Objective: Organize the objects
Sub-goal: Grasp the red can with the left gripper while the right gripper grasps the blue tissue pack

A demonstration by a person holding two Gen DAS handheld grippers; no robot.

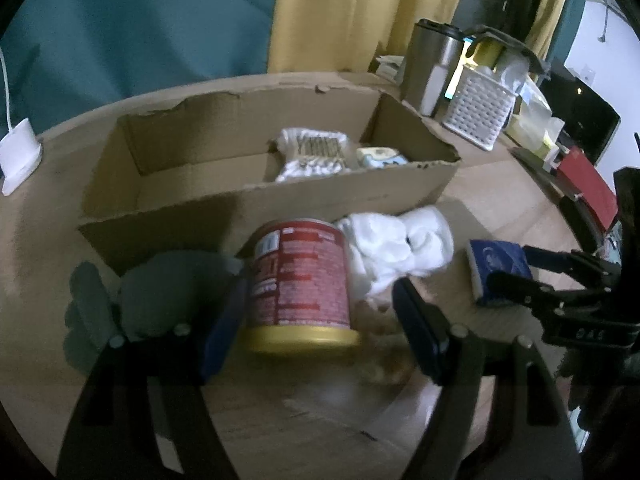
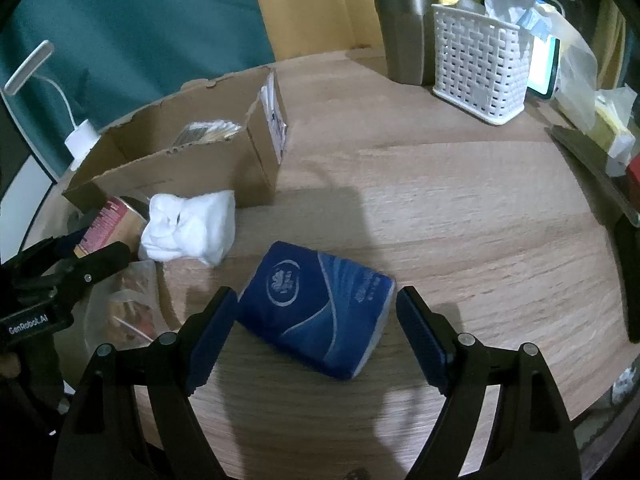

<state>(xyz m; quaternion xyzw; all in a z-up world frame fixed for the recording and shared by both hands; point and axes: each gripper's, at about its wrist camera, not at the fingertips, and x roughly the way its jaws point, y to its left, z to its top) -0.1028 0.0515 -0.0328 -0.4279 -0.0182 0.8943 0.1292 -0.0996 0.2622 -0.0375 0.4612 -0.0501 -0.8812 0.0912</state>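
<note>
A red can with a gold rim (image 1: 300,276) lies tilted between the fingers of my left gripper (image 1: 318,284). The left pad is against it and the right pad (image 1: 416,332) stands clear, so the gripper is open. A blue tissue pack (image 2: 316,312) lies flat on the wooden table (image 2: 460,220). My right gripper (image 2: 316,292) straddles it, open, with its pads just off the pack's sides. A crumpled white cloth (image 2: 188,228) lies between the can and the pack. Behind them stands an open cardboard box (image 1: 352,188) holding a cotton swab pack (image 1: 312,152) and a small packet (image 1: 380,156).
A grey-green cloth (image 1: 168,292) lies left of the can, and a clear snack bag (image 2: 128,312) sits near the left gripper. At the back right stand a steel tumbler (image 2: 400,24), a white basket (image 2: 480,64) and a lit phone (image 2: 544,64). A white lamp base (image 1: 18,156) stands far left.
</note>
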